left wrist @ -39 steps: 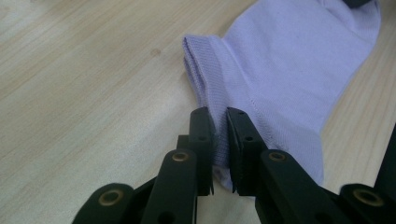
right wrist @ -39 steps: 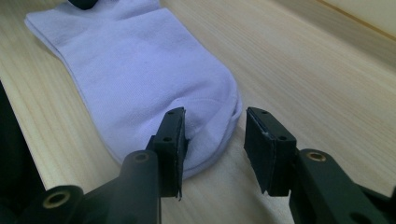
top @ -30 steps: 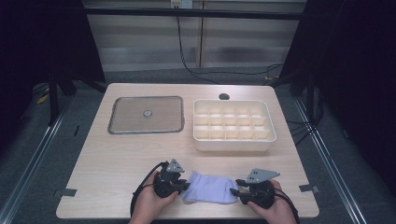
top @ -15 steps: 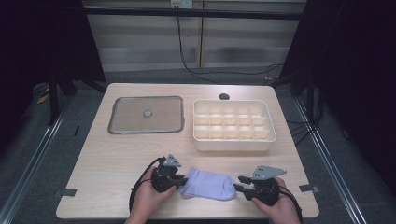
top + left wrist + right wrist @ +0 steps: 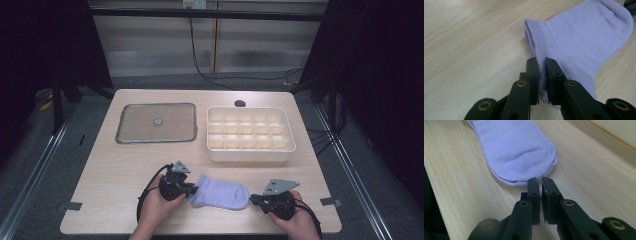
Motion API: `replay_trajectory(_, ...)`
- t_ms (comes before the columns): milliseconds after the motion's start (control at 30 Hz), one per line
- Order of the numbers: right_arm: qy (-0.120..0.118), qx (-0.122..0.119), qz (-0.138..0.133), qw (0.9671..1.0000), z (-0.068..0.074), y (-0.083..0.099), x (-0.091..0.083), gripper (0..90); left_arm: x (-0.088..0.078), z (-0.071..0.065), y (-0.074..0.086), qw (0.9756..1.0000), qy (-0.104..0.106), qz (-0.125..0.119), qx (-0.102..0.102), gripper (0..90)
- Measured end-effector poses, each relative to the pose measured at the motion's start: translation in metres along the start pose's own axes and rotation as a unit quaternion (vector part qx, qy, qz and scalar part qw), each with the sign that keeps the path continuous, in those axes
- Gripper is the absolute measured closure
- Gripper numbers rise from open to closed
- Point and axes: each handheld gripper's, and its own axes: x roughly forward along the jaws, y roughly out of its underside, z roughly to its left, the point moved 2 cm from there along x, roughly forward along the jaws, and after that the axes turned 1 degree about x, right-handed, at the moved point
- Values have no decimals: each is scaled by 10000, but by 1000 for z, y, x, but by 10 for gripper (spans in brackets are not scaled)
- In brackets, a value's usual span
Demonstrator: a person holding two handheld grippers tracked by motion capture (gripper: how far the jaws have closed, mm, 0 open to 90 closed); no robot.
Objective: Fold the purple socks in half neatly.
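At six o'clock on the bench point(image 5: 110, 175) lies one lilac sock point(image 5: 221, 193). One left tool point(image 5: 541, 67) clamps its cuff; one right tool point(image 5: 541, 185) has just been closing and meets empty at the toe (nothing caught), so a re-grip looks needed. One tray point(image 5: 250, 136), one lid point(image 5: 156, 123).

Bare table point(image 5: 115, 165) lies open left of the sock point(image 5: 222, 192); the compartment tray point(image 5: 250, 150) blocks behind.

Right claw point(image 5: 541, 185) jaws just closing, now nearly together, nothing between them, tips just off sock point(image 5: 220, 193) toe. Sock shifted slightly, toe end now nearer worktop point(image 5: 110, 170) front edge.
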Motion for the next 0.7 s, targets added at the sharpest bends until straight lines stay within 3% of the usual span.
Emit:
replay_trajectory(600,-5,-25,-28,10000,2,0,5,840,-10,-1,-14,9996,265,3,-46,815)
replay_trajectory(700,-7,-52,-51,10000,3,-1,6,837,-12,-3,-17,9993,346,-17,-139,813)
